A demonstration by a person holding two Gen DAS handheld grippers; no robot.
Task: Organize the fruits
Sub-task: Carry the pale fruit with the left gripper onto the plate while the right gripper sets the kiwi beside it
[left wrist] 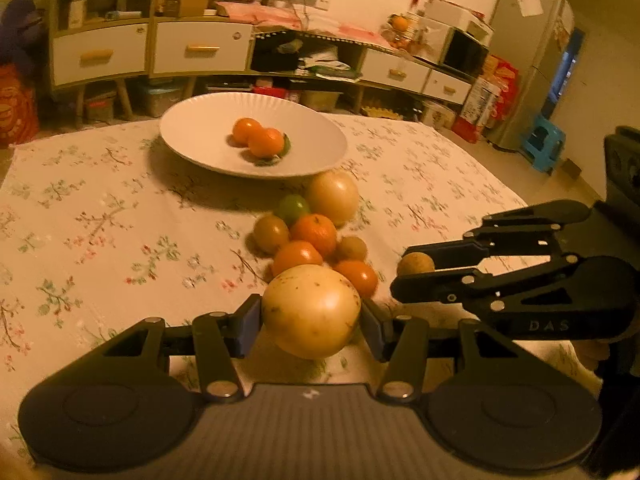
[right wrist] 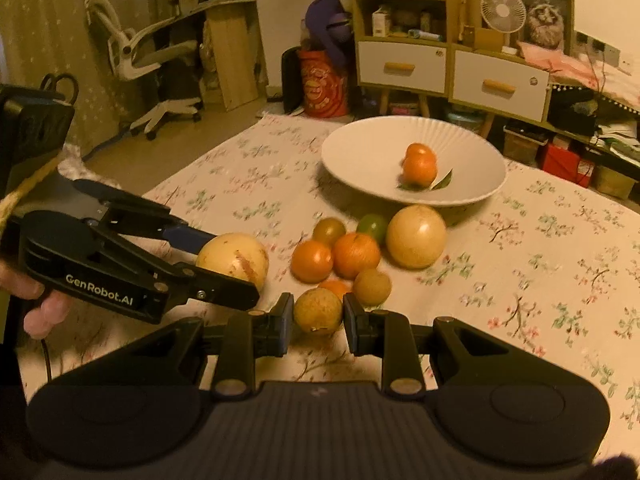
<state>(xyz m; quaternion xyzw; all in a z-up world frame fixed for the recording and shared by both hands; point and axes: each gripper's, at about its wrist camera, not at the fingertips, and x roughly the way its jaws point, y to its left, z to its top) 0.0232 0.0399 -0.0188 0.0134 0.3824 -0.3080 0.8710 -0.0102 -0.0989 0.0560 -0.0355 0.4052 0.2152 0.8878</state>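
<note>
A: Low centre of the left view, our left gripper reaches level over the cloth, clamping a pale melon.

B: Our right gripper pinches a small brown fruit; the plate sits upper centre.

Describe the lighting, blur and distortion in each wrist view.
Left wrist view: warm yellow cast, cabinets bowed by the fisheye, plate throws a soft shadow toward the camera. Right wrist view: same cast, oranges on the plate slightly smeared, corners vignetted black.
</note>
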